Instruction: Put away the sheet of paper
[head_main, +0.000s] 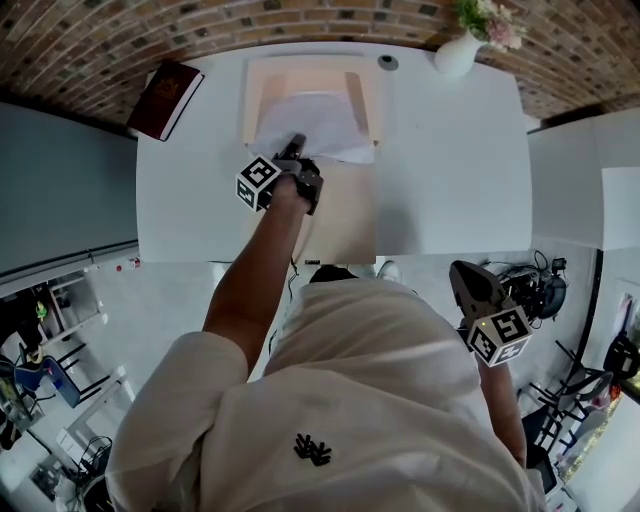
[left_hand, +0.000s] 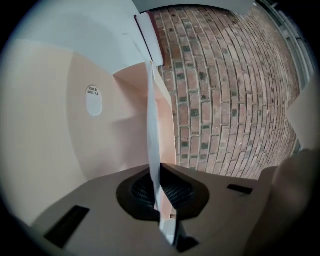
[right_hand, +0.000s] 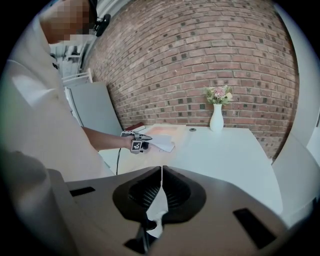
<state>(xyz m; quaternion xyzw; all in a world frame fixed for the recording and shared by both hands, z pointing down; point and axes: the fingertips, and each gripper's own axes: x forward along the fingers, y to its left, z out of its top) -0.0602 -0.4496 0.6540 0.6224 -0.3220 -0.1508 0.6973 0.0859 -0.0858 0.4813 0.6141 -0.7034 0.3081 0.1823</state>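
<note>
The head view takes in the whole white table (head_main: 450, 170): an open peach-coloured box file (head_main: 262, 85) lies at its far middle, and the sheet of paper (head_main: 315, 125) lies across the file's open half, overhanging the file's right edge. The left tool (head_main: 297, 150) is clamped on the near edge of the sheet, at the end of a bare outstretched arm. The right tool (head_main: 462, 278) hangs off the near right corner of the table, well apart from everything on it. A dark red book (head_main: 165, 98) sits at the far left corner, a white vase (head_main: 455, 55) with flowers at the far right, and a small round grey thing (head_main: 388, 62) just beyond the file. The left gripper view alone shows the grip: the left tool (left_hand: 159, 172) has its jaws pressed together on the sheet of paper (left_hand: 152, 125), which is seen edge-on as a thin white strip over the inside of the box file (left_hand: 120, 135). A round white label (left_hand: 93, 99) on the file reads "BOX FILE" on its lower line; the line above is too small to read. The right gripper view shows the right tool (right_hand: 161, 172) closed, nothing between its jaws, and beyond it the left tool (right_hand: 145, 138) at the sheet of paper (right_hand: 164, 144), the vase (right_hand: 216, 120) and a brick wall (right_hand: 200, 50).
</note>
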